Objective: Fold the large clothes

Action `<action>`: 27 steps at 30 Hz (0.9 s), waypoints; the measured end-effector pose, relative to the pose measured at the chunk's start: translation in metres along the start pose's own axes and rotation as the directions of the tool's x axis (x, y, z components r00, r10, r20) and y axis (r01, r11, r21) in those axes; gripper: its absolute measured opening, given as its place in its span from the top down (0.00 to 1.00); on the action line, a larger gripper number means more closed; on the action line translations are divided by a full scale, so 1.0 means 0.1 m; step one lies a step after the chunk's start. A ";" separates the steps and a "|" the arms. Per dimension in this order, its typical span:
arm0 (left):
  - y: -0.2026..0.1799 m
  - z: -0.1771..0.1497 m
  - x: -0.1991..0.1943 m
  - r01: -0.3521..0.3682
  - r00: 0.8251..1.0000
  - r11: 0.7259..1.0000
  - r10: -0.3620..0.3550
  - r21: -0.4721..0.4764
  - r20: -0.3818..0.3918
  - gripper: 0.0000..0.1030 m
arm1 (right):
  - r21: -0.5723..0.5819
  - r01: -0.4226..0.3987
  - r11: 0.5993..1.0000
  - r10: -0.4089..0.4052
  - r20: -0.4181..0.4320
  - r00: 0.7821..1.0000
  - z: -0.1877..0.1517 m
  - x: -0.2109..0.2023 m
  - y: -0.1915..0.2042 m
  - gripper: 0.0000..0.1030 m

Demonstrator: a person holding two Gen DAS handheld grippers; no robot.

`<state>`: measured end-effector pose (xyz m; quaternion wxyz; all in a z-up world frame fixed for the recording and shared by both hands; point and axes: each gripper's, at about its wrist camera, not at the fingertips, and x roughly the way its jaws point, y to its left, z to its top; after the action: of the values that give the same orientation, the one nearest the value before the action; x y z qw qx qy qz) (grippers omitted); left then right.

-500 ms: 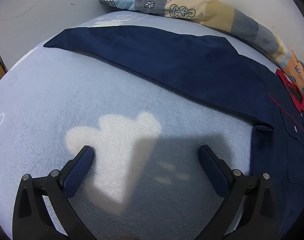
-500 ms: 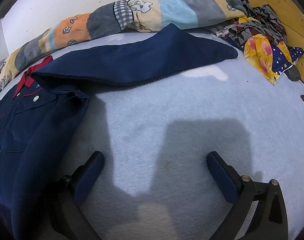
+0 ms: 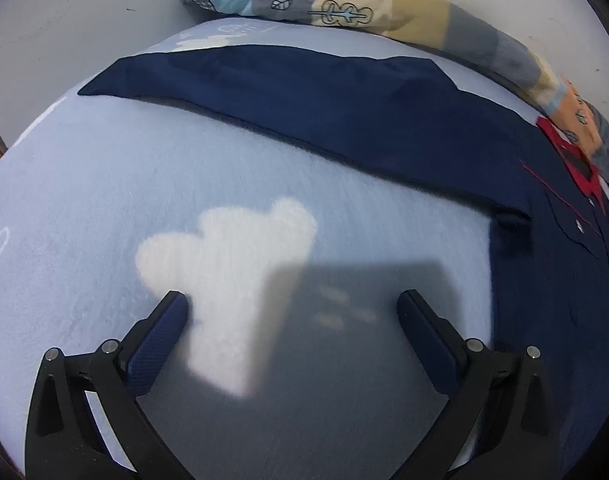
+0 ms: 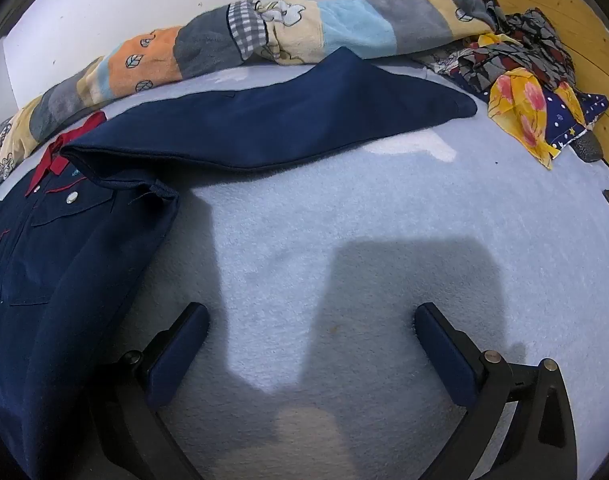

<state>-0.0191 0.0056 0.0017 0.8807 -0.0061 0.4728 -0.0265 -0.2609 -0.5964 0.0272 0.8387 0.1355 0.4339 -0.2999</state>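
A: Left wrist view: the left gripper hangs tilted down over the light blue blanket on the bed, jaws spread wide, nothing between them. What lies ahead of it?

B: A white cloud patch in the blanket, directly ahead of the fingers and running under the left one. Beyond that, well ahead of the gripper, one sleeve of the navy shirt lies stretched flat across the bed. The shirt's body is to the gripper's right, with its red collar ahead and to the right.

A: And the right wrist view?

B: The right gripper is likewise wide apart and empty, angled down over bare blanket. The navy shirt is spread face up to its left; the shirt's edge lies just beside the left finger, though contact cannot be judged. The other sleeve extends ahead of the gripper, from the shoulder at the left to a point at the right.

A: What borders the bed?

B: A rolled patchwork quilt runs along the white wall beyond the sleeve. Ahead and to the right of the right gripper sits a heap of patterned clothes, against a wooden headboard.

A: Shadows?

B: Each gripper casts a dark, blocky shadow on the blanket just ahead of its fingers.
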 end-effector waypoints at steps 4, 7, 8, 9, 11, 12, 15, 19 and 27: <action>0.07 -0.15 -0.14 0.052 0.998 0.998 -0.050 0.047 -0.026 0.00 | 0.005 -0.008 1.000 0.008 0.005 1.000 0.01 0.01 -0.01 0.00; 0.13 -0.31 -0.30 0.085 0.995 0.991 -0.079 0.106 -0.063 0.00 | -0.017 -0.051 0.999 0.050 -0.053 0.997 -0.02 -0.04 -0.07 0.00; 0.15 -0.35 -0.35 0.089 0.994 0.988 -0.080 0.128 -0.073 0.00 | -0.032 -0.068 0.997 0.065 -0.085 0.994 -0.02 -0.06 -0.09 0.00; 0.19 -0.40 -0.42 0.083 0.994 0.985 -0.070 0.153 -0.087 0.00 | -0.052 -0.086 0.995 0.079 -0.120 0.990 -0.03 -0.09 -0.11 0.00; 0.30 -0.46 -0.55 0.056 0.995 0.984 -0.040 0.168 -0.096 0.00 | -0.085 -0.113 0.990 0.098 -0.159 0.982 -0.11 -0.18 -0.17 0.00; 0.38 -0.47 -0.64 0.039 0.996 0.986 -0.025 0.164 -0.088 0.00 | -0.083 -0.124 0.989 0.108 -0.180 0.978 -0.17 -0.25 -0.23 0.00; 0.67 -0.47 -1.02 0.013 1.000 0.993 -0.011 0.118 -0.017 0.00 | -0.050 -0.093 0.994 0.078 -0.247 0.966 -0.32 -0.48 -0.46 0.01; 0.96 -0.40 -1.71 -0.052 0.989 0.995 0.041 0.081 0.142 0.00 | 0.056 0.000 0.998 0.011 -0.202 0.979 -0.51 -1.06 -0.87 0.06; 0.50 -0.31 -3.02 0.025 0.914 0.981 -0.100 0.192 0.393 0.00 | 0.109 0.047 0.993 -0.069 0.209 0.976 -0.72 -2.62 -0.91 0.04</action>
<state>-0.2093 0.0718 0.2337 0.9544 0.0542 0.2776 -0.0960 -0.4803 -0.5317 0.2001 0.8629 0.1333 0.3296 -0.3591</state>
